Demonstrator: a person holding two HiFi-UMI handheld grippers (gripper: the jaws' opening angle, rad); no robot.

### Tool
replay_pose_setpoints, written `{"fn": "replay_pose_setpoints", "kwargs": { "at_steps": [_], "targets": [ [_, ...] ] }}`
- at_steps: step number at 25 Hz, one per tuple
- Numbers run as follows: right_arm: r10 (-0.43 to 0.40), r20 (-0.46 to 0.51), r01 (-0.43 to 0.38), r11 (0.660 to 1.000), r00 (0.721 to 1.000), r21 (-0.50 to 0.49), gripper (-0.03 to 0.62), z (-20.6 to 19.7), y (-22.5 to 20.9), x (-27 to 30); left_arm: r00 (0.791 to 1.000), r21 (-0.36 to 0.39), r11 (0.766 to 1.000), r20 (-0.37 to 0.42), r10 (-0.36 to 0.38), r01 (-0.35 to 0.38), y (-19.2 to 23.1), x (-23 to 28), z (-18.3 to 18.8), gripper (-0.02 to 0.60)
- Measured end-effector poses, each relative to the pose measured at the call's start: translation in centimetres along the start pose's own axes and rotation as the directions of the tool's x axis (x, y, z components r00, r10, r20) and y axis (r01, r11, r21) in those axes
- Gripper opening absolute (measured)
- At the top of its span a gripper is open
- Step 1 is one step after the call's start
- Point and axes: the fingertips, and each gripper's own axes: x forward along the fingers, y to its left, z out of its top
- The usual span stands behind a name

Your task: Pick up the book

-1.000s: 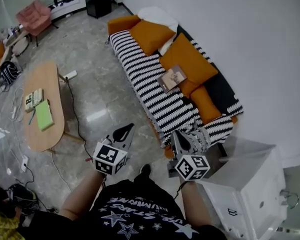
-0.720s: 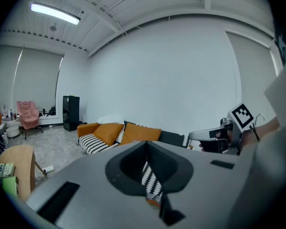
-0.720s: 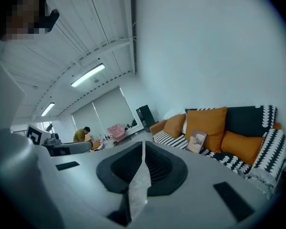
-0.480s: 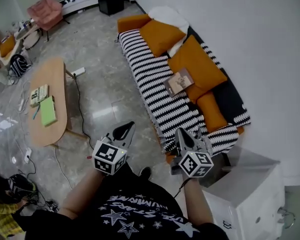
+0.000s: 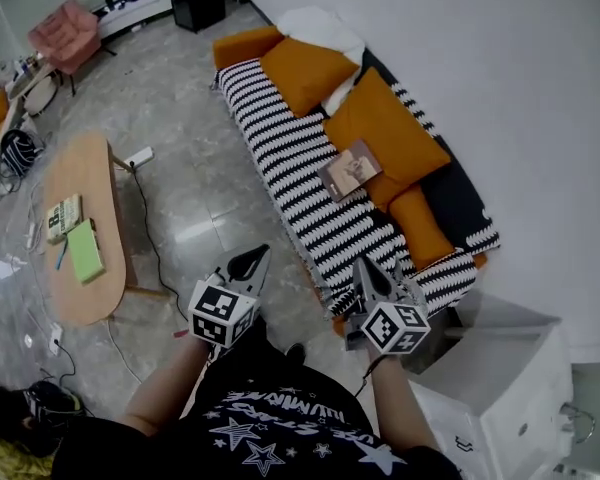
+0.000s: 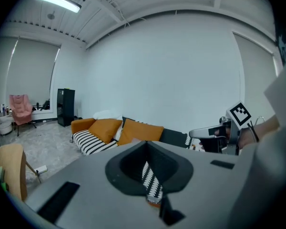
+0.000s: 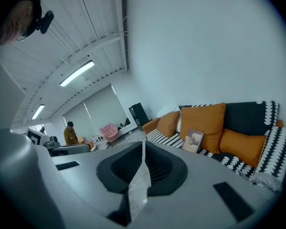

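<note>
- The small tan paperback book is on the black-and-white striped sofa. It is propped against a big orange cushion with its cover facing the room.
- The right gripper has its jaws pressed together and nothing is caught in them.
- The left gripper looks just as closed, with only a sliver of striped sofa showing through the slit, and it too holds nothing.
- Both tools are well short of the sofa's near end, well apart from the book.
- The book lies ahead of the right gripper and slightly toward the left one, so the right hand is nearer.
- Its longer side runs up from the seat to the cushion. I'd expect the jaws to have to part and come in over the top or a side edge.
</note>
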Motion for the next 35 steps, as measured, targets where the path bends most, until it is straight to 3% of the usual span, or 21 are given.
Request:
{"fn": "replay_pose_setpoints", "kwargs": {
  "at_steps": [8, 22, 30, 35],
  "targets": [
    [-0.130, 0.022, 0.128, 0.989, 0.991, 0.072, 0.034, 2.3, -2.6, 6.6, 0.993, 0.020, 0.993, -0.003, -0.115, 0.115, 5.7, 7.1, 3.2, 0.006],
    [-0.216, 0.058, 0.211, 0.974, 0.975, 0.084, 0.034, 4.9, -0.5, 17.6, 0.988, 0.012, 0.988, -0.013, -0.151, 0.151, 17.7, 11.5, 6.3, 0.006],
    [-0.262, 0.034, 0.257, 0.959, 0.964, 0.118, 0.034, 3.7, -0.2, 19.4, 0.977, 0.008, 0.978, -0.049, -0.206, 0.207, 19.9, 12.9, 5.4, 0.008],
    [-0.298, 0.013, 0.294, 0.947, 0.955, 0.128, 0.034, 4.2, -3.9, 19.4, 0.974, -0.003, 0.976, -0.062, -0.218, 0.218, 18.9, 16.3, 5.7, 0.008]
  ]
}}
